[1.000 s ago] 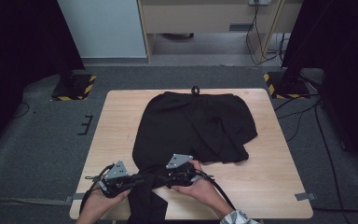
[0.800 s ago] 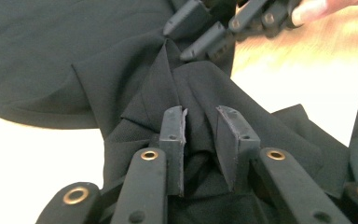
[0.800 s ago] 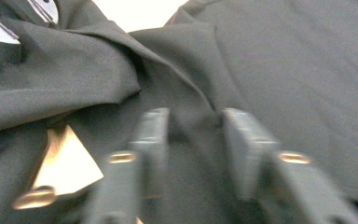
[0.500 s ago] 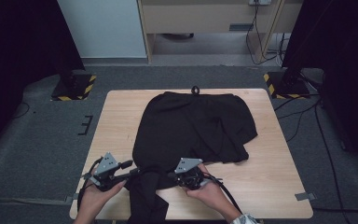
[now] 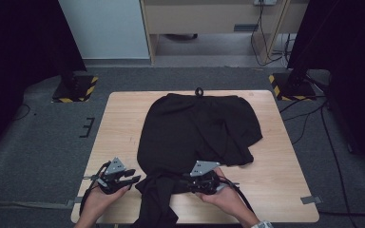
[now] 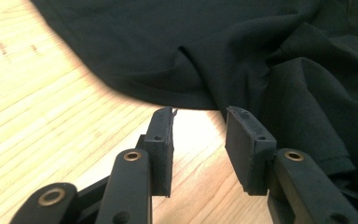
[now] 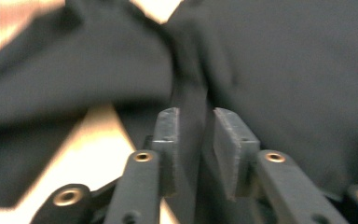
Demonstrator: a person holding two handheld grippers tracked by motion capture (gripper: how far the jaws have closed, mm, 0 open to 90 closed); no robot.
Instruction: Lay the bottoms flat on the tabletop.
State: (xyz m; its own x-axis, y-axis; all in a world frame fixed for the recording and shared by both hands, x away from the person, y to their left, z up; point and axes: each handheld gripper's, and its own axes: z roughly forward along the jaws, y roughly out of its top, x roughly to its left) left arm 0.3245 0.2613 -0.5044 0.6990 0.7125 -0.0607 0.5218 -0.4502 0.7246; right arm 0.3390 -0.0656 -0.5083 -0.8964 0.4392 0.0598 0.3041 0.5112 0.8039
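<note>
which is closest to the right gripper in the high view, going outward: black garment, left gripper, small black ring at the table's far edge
1. black garment, bunched right at the right gripper.
2. left gripper, across the hanging cloth, near the table's front edge.
3. small black ring, at the far edge beyond the garment.

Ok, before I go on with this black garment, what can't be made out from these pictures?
- Black garment: its near end runs off the bottom edge of the high view, so its full length is cut off.
- Right tongs: the right gripper view is motion-blurred; a fold sits between the pads, but whether they press it is unclear.
- Small dark item at the table's far edge: too small to identify.
- Left tongs: only bare table shows between the jaws.
</note>
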